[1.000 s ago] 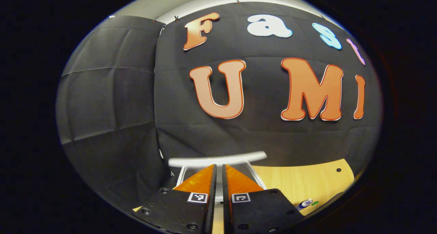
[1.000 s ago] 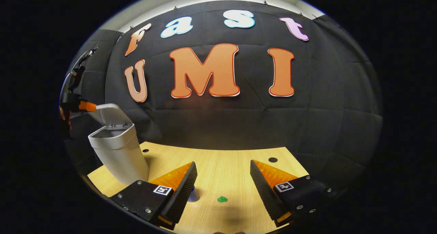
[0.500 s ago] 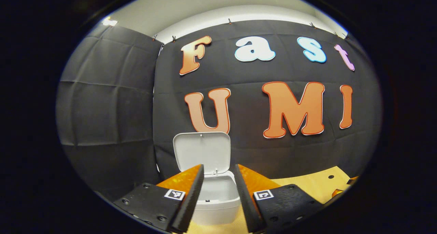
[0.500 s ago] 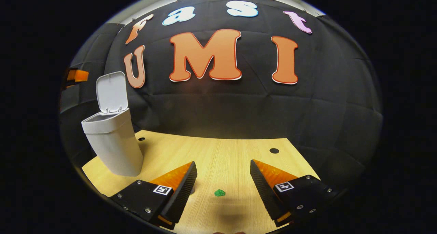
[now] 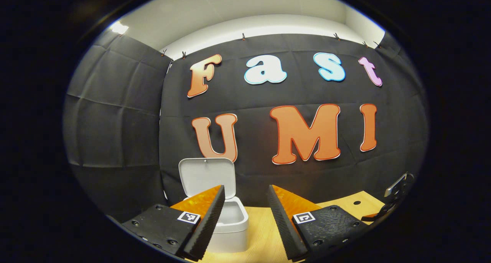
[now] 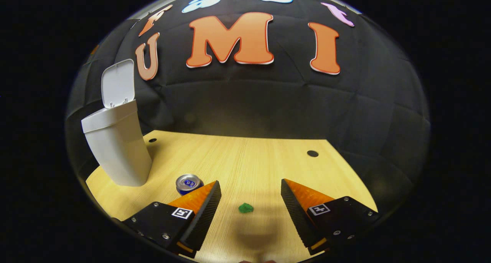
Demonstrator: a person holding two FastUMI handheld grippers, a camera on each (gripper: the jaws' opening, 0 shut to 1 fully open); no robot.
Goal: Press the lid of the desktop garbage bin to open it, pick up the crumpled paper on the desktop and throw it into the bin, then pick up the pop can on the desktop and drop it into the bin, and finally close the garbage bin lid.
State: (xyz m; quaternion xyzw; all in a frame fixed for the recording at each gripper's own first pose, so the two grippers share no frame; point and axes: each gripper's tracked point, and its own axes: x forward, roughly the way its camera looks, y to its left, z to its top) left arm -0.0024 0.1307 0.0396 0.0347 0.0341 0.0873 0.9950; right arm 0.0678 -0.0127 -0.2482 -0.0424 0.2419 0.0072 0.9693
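One step looked done: the bin [image 6: 115,148] lid [image 6: 118,84] stood up at left of the frame, while the green paper [image 6: 246,207] and the can [image 6: 188,182] (both on the desk [image 6: 268,159]) waited, and the left gripper [image 5: 242,217] and right gripper [image 6: 249,213] were wide apart, holding nothing.

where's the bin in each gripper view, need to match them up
Left gripper view: the garbage bin sits low and left of centre, partly behind the left gripper's own fingers, lid up.
Right gripper view: the same bin stands at the far left on the desktop, lid up.
Shared landmark: the raised lid against the black cloth wall.
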